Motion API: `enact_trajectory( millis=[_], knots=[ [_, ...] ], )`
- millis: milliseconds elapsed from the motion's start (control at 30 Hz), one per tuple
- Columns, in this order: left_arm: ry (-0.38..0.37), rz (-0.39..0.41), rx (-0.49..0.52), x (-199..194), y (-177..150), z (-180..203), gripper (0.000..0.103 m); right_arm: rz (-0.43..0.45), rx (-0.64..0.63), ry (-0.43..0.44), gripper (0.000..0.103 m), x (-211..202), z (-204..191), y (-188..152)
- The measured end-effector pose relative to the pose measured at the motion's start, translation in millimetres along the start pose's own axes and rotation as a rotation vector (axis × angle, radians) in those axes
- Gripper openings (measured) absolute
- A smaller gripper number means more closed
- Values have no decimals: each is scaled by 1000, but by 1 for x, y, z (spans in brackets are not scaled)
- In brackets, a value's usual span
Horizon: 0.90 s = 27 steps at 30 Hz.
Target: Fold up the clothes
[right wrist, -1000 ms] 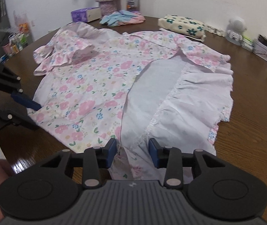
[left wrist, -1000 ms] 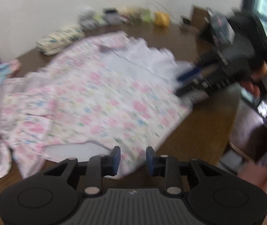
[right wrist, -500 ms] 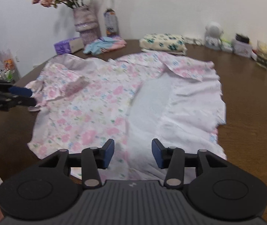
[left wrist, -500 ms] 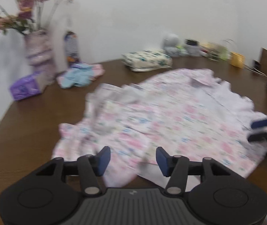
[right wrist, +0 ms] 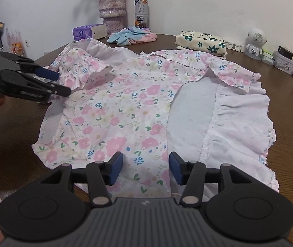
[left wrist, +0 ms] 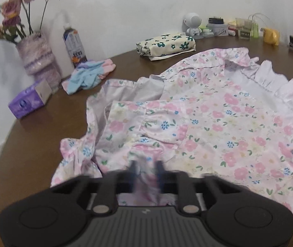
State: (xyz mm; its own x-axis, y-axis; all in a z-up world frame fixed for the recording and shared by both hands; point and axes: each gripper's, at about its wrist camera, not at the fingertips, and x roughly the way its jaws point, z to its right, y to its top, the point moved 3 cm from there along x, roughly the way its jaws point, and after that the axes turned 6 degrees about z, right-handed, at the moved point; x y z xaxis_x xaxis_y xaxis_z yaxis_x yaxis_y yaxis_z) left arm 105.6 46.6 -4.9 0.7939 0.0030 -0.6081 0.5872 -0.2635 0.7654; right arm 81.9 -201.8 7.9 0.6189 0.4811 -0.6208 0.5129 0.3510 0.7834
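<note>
On the left wrist view, the left claw (left wrist: 145,171) is blurred, its fingers close together around a ruffled sleeve (left wrist: 138,142) of the floral garment (left wrist: 218,123) spread on the counter (left wrist: 43,135); whether it truly grips cannot be told. A thin pinch could slip, or drag extra layers along. From the right wrist view, the right claw (right wrist: 146,167) hangs apart over the near hem, holding nothing, so a pull at the left could skew the unpinned cloth.

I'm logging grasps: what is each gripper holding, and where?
The left gripper appears to be closing on the floral dress's ruffled sleeve; blur prevents certainty. The right gripper is open, holding nothing.
</note>
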Motion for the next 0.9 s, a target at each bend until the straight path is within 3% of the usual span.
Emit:
enact_trajectory(
  millis=[467, 900],
  knots=[
    [63, 34, -59, -37, -10, -46, 2, 20, -40, 43, 51, 23, -9, 23],
    [67, -28, -129, -54, -42, -82, 2, 14, -61, 59, 51, 31, -14, 21]
  ],
)
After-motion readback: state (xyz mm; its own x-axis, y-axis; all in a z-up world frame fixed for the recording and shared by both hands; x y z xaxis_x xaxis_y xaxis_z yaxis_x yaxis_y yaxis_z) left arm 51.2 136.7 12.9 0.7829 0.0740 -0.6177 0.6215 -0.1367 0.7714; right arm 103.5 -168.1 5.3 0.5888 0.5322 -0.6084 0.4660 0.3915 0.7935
